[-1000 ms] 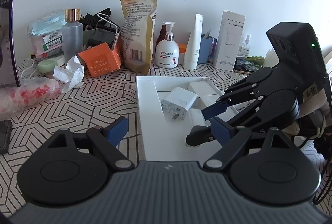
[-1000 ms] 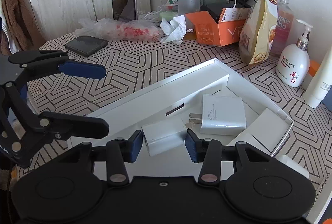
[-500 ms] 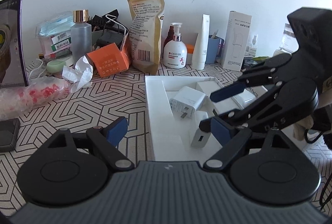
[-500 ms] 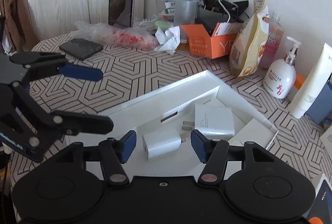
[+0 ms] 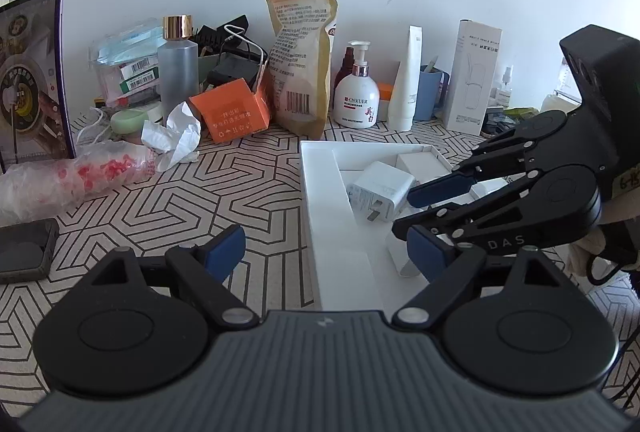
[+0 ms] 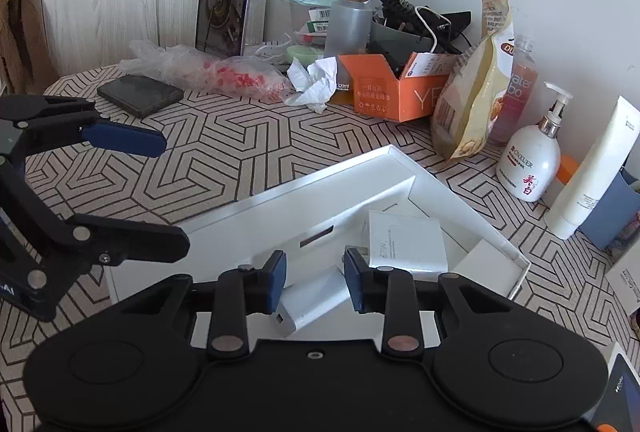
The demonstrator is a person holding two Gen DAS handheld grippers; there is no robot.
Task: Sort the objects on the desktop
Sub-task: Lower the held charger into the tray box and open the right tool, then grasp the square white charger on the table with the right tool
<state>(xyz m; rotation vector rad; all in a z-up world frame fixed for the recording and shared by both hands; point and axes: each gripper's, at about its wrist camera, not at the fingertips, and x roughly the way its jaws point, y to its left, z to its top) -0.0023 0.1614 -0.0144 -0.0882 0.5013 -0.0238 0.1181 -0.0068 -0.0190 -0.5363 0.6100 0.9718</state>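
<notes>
R gripper (image 6: 314, 278) jaws narrow, one blue pad each side of the small white charger (image 6: 310, 302) inside the white box (image 6: 320, 182); can't tell whether the pads press it or there's a sliver of gap, so grip unconfirmed. Charger looks tilted, USB end toward the camera, its body partly under the fingers. Just beyond sits the bigger white adapter (image 6: 408, 246), prongs pointing toward the R pad, close by. L gripper (image 5: 324, 254) jaws wide, holding nothing, hovering low over the patterned table (image 5: 200, 192) by the box's near-left wall.

Risks, as I judge them: the pads sit near one end of the charger, so it may pivot or slip out when lifted; R finger could knock the adapter's prongs and drag it along; box is light w/ nothing pinning it, may slide.

Views: R wrist cam shows the pad-to-charger contact zone and USB port; L cam hides most of that behind the R gripper's linkage, but shows the adapter (image 5: 380, 194) prongs side-on, and the clutter along the wall: orange carton (image 5: 230, 110), lotion pump bottle (image 5: 357, 98), phone (image 5: 24, 250) at the table's left edge
</notes>
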